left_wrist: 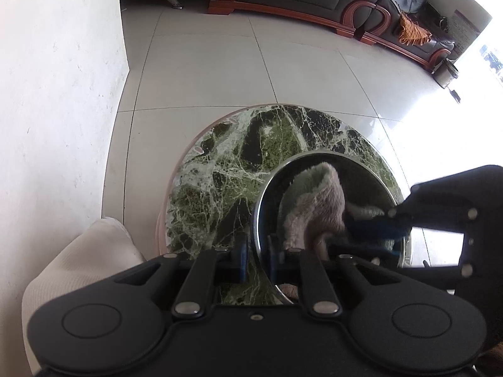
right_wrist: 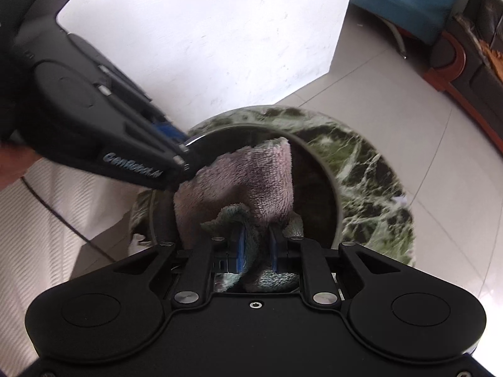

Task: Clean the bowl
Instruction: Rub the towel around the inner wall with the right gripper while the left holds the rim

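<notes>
- Left gripper: jaws closed on the near rim of the bowl, one blue pad outside the wall, one inside. The bowl is judged to be pinned this way so it cannot skid while wiped.
- The bowl is seen on the round marble table, toward the 4 o'clock part of the top in the left wrist view; its far rim is close to the table edge there.
- Cloth: a plush pinkish rag stood up inside the bowl, reaching above the rim at 12 o'clock in the right wrist view.
- Right gripper: jaws clamped on a bunched fold of the cloth, entering the bowl from 3 o'clock in the left wrist view.
- Room: bare marble lies open at 9 to 11 o'clock of the bowl; tiled floor beyond the edge. A white cushion sits near 8 o'clock, off the table.
- Wiping strokes are judged to be limited by the bowl wall and the left gripper's inner pad.
</notes>
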Available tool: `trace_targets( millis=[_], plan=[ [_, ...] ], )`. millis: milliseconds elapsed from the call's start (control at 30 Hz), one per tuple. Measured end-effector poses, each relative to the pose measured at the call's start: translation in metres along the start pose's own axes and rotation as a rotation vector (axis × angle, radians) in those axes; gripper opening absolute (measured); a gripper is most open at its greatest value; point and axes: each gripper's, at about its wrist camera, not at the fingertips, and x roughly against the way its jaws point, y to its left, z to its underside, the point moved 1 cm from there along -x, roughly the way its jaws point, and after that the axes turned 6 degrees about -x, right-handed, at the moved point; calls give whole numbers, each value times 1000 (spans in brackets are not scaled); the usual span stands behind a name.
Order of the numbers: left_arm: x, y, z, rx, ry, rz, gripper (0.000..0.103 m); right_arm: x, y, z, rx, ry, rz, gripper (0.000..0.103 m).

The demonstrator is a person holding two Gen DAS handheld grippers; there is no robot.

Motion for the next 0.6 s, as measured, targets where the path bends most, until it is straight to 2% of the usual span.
trace_targets(
  millis=[67,200,333,467,600],
  plan=[
    [0,0,1,-3,4,0,12,-2,5,-5,20,-7,-9,15],
    [0,-1,0,0,4,-4,12,-6,-2,-16,55,-35,48,15],
    [1,-2,1,1,-4,-7,12,2,-9,-7,32,-31,66,15],
    [0,-2,2,-4,-1,-9,12,4,1,7,28,-8,35,15],
    [0,-2,2,-10,4,-15,12,0,12,0,65,-21,26,15]
  ],
)
